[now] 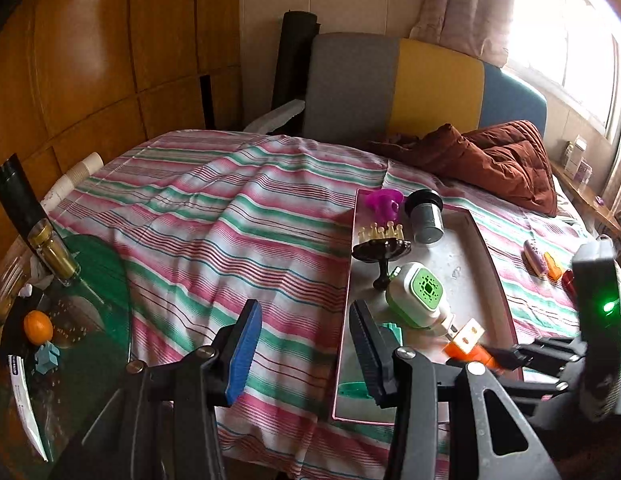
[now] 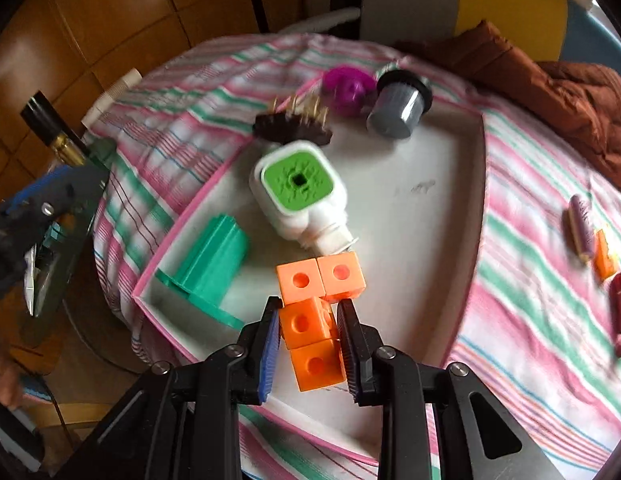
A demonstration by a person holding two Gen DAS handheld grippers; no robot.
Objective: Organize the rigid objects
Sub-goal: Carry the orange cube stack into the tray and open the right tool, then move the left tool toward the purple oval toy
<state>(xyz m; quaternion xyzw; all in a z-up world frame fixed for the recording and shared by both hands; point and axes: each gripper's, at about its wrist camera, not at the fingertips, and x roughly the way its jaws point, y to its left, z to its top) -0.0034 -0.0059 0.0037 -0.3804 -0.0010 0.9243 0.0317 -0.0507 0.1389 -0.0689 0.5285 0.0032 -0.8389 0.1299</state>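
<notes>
1. Fingers of the right gripper (image 2: 308, 344) are pinching the orange block cluster (image 2: 316, 312), one pad on each flat side of its nearer cubes, while the two farther cubes are sticking out ahead of the tips.
2. Cluster and fingers are hanging just over the near end of the white tray (image 2: 430, 240), which is lying on the striped bedsheet (image 2: 530, 320).
3. Rigid moulded plastic like this is likely handling as light and stiff; the smooth faces could be slippery, so gripping the flat opposite sides is looking sound. The snap joints between cubes may be the weak spot if it twists.
4. Beyond the cluster in the tray, the green-topped plug-in unit (image 2: 300, 196) is lying almost against the far cubes, the teal plastic piece (image 2: 208, 268) is sitting to the left, and the dark comb-like stand (image 2: 292, 126), magenta ring (image 2: 346, 88) and grey cap (image 2: 398, 110) are crowding the far end.
5. Outside the tray to the right, small capsule-shaped items (image 2: 582, 228) are waiting on the sheet.
6. Fingers of the left gripper (image 1: 306, 352) are standing spread with nothing between them, poised over the tray's left rim.
</notes>
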